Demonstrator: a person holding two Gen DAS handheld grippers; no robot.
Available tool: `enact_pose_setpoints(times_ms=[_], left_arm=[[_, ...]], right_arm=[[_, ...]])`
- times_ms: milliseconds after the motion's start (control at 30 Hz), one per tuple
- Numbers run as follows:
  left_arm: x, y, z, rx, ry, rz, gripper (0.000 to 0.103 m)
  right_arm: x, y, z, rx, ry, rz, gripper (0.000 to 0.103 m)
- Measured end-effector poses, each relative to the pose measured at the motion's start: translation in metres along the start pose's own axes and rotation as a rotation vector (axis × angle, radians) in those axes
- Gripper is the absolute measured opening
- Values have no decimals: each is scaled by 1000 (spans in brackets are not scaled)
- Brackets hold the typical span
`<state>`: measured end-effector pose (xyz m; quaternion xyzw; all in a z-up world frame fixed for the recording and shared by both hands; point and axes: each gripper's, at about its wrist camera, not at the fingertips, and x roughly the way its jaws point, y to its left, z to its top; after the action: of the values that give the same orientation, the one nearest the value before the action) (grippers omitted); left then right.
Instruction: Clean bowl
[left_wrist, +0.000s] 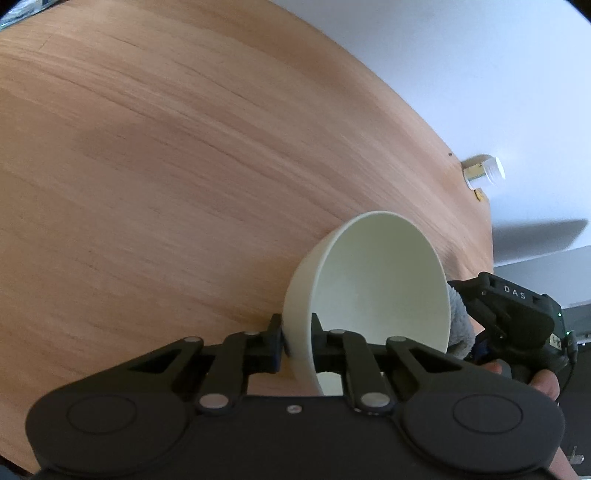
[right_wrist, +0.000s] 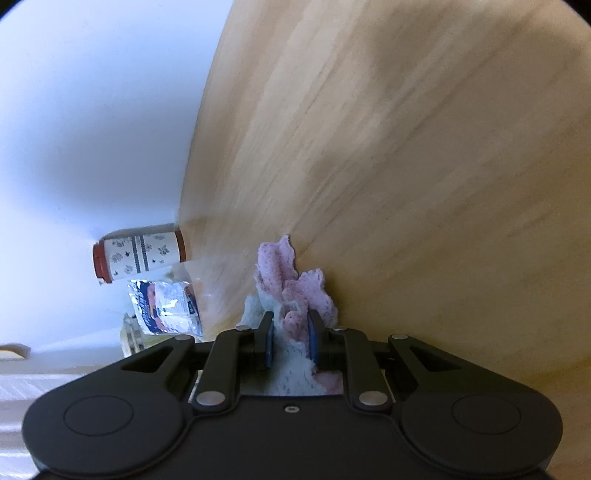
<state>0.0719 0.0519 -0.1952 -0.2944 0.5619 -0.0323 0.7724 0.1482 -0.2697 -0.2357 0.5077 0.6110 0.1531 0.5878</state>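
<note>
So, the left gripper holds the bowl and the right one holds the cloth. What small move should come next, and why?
Probably bring the right gripper with its cloth into the bowl's open mouth. The left gripper pinches the bowl by its rim, tilted on its side above the table, and the cloth is outside the bowl, just past its rim, so wiping seems not yet begun.

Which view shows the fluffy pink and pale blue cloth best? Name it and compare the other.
The right wrist view: the fluffy pink and pale blue cloth fills the centre, pinched between the right gripper fingers. The left wrist view shows only a grey, fuzzy sliver behind the white bowl, which the left gripper holds by its wall.
</note>
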Motion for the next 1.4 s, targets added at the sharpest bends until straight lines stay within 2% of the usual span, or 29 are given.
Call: enact_pose_setpoints(times_ms=[133, 333, 500, 567, 700, 800, 1000, 1133, 1267, 1400], left_arm=[[-8, -12, 4, 107, -13, 10, 10], [-22, -37, 8, 268, -41, 33, 10], [-31, -49, 12, 351, -70, 65, 12], [-31, -54, 14, 379, -73, 74, 15], [-28, -56, 17, 386, -72, 67, 17], [-27, -56, 20, 387, -73, 61, 17], [-25, -57, 25, 379, -82, 49, 17], [-23, -59, 30, 369, -94, 60, 17], [-18, -64, 32, 385, -81, 63, 17], [-19, -68, 35, 408, -87, 72, 16]], right_arm=[[-7, -2, -3, 15, 4, 23, 19], [-19, 20, -7, -55, -7, 49, 19], [-13, 66, -3, -225, 25, -28, 20], [-7, 82, -4, -280, 45, -56, 20], [10, 110, -15, -396, 90, -111, 19], [17, 118, -21, -451, 66, -192, 19], [4, 109, -15, -458, 37, -231, 19], [-10, 83, -11, -347, 9, -226, 19], [-17, 55, -17, -232, 18, -230, 19], [-21, 53, -15, -191, 17, -217, 19]])
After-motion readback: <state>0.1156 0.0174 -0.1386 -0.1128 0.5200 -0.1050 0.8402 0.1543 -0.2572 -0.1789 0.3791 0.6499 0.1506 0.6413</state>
